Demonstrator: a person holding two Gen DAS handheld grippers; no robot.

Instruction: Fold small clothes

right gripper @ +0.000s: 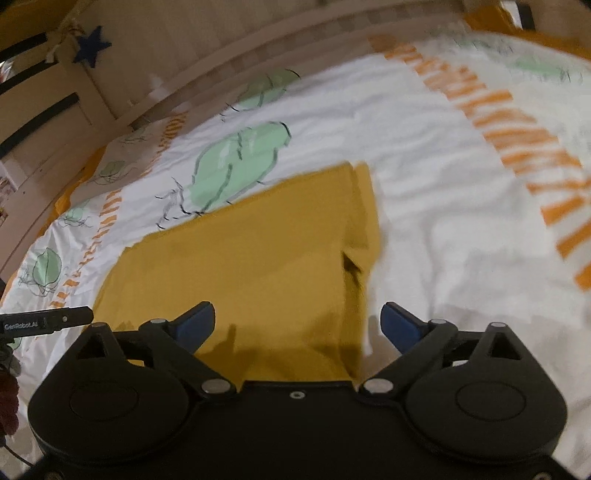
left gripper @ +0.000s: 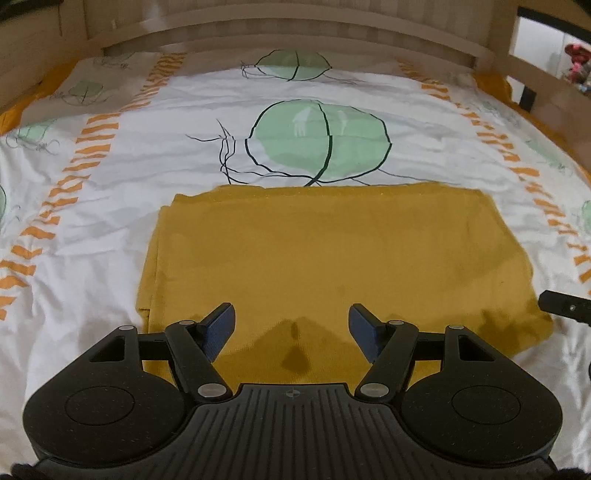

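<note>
A mustard-yellow garment (left gripper: 325, 254) lies folded into a flat rectangle on the bed. My left gripper (left gripper: 291, 325) hovers over its near edge, open and empty. The right wrist view shows the same garment (right gripper: 243, 266) with a layered fold along its right side. My right gripper (right gripper: 297, 325) is open and empty above the garment's near right corner. The tip of the right gripper (left gripper: 565, 306) shows at the right edge of the left wrist view, and the left gripper's tip (right gripper: 48, 319) shows at the left edge of the right wrist view.
The bed cover (left gripper: 110, 206) is white with green round shapes and orange stripes. A wooden headboard (left gripper: 295, 29) runs along the far side, with a wooden rail (left gripper: 528, 70) at the right. A blue star (right gripper: 90, 46) hangs on the wall.
</note>
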